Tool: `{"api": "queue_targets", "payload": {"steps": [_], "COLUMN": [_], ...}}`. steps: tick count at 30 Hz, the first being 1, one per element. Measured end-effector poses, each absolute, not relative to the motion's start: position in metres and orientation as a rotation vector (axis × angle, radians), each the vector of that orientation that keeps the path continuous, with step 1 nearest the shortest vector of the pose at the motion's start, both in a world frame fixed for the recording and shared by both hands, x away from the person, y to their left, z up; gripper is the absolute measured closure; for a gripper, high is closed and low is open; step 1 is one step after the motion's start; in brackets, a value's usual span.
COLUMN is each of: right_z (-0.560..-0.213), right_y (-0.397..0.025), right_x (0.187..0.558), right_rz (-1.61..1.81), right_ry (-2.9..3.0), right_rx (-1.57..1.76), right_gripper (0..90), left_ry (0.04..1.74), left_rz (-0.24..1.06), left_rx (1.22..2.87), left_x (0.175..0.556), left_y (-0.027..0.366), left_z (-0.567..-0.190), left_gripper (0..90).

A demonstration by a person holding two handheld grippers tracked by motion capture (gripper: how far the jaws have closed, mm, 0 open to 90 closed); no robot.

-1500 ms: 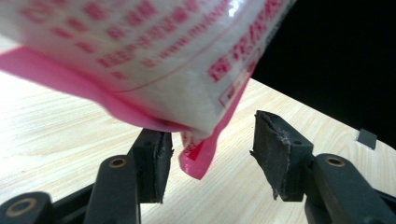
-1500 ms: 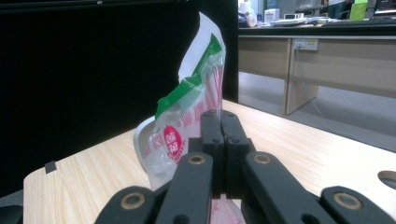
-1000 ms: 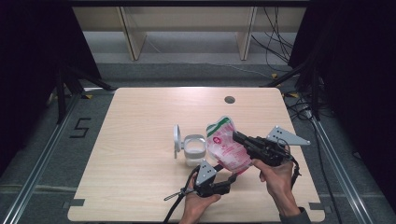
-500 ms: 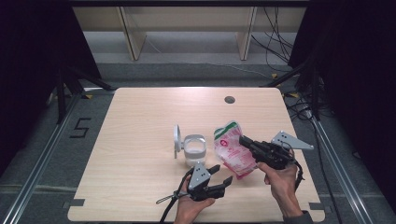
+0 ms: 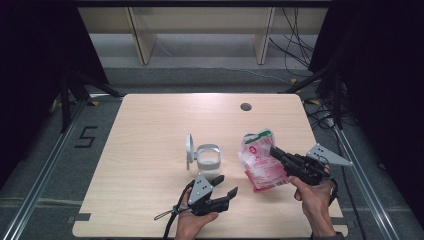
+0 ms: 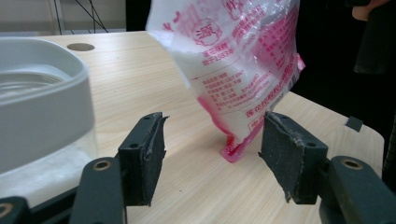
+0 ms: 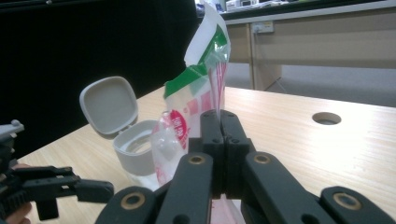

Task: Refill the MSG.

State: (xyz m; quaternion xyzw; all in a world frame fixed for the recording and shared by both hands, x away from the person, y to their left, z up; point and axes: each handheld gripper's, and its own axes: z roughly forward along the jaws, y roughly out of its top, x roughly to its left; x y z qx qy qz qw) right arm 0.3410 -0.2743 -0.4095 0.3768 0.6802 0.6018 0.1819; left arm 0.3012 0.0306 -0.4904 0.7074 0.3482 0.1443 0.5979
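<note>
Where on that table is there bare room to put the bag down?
The table's left half, left of the open jar, is bare, as is the far strip around the round hole. It's crowded near the front, where bag, left gripper and right gripper meet.

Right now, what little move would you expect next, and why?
Probably the right gripper tips the bag over the jar. Its jaws are clamped on the bag, whose bottom corner rests on the table; the jar's lid stands open, and the left gripper waits open nearby.
</note>
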Motion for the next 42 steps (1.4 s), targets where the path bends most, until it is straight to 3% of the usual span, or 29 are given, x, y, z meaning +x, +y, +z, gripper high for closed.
{"api": "queue_targets", "payload": {"steps": [42], "right_z": [-0.436], "right_y": [-0.32], "right_x": [0.356], "right_rz": [1.497], "right_ry": [1.876], "right_rx": [1.176], "right_gripper": [90.0], "left_ry": [0.835], "left_rz": [0.388], "left_rx": [1.617], "left_x": [0.303], "left_y": [0.058], "left_z": [-0.492], "left_gripper": [39.6]}}
